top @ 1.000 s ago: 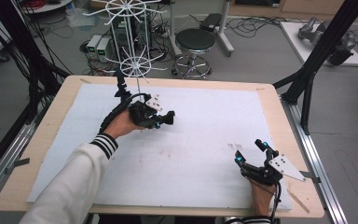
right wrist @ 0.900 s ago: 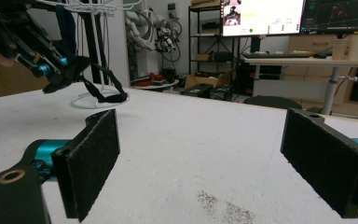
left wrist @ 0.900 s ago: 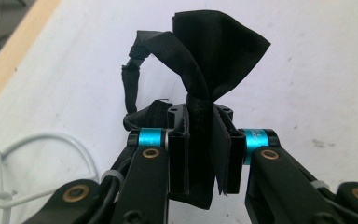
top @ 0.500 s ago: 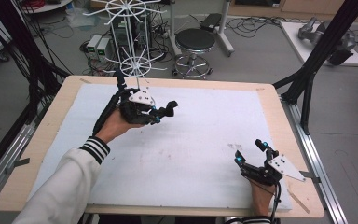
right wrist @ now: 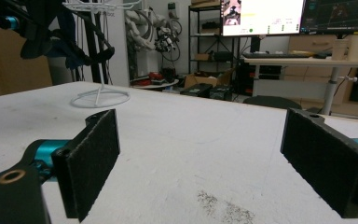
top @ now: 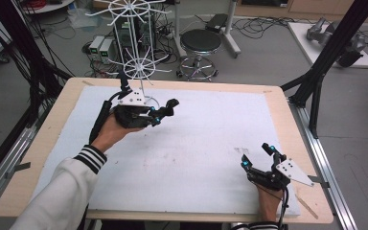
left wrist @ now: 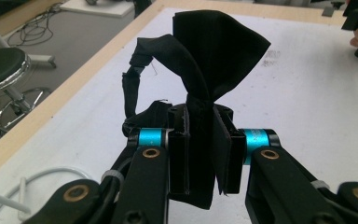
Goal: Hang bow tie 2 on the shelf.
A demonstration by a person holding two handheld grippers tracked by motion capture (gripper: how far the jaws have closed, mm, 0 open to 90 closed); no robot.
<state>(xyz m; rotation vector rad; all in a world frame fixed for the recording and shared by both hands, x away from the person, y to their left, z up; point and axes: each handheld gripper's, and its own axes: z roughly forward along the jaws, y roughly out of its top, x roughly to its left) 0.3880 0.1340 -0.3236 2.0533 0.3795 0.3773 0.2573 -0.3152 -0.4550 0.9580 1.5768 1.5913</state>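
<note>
My left gripper (left wrist: pixel 204 133) is shut on a small black cloth (left wrist: pixel 216 49); the fabric is bunched between its jaws and fans out above them. In the high view the left gripper (top: pixel 158 115) is held above the far left part of the white mat (top: pixel 211 139), the black cloth (top: pixel 171 104) sticking out at its tip, close to the white wire rack (top: pixel 138 64). My right gripper (top: pixel 260 159) rests near the front right corner, open, with nothing between its pads (right wrist: pixel 93 156).
The wire rack stands on a ring base (right wrist: pixel 100 99) at the mat's far left edge, with spoked wheels higher up. The wooden table edge (top: pixel 290 129) frames the mat. A stool (top: pixel 200 43), cables and black frame legs (top: pixel 316 86) are beyond the table.
My left gripper has moved a little away from the person and toward the rack, still carrying the black cloth. The right gripper has stayed put, open.
</note>
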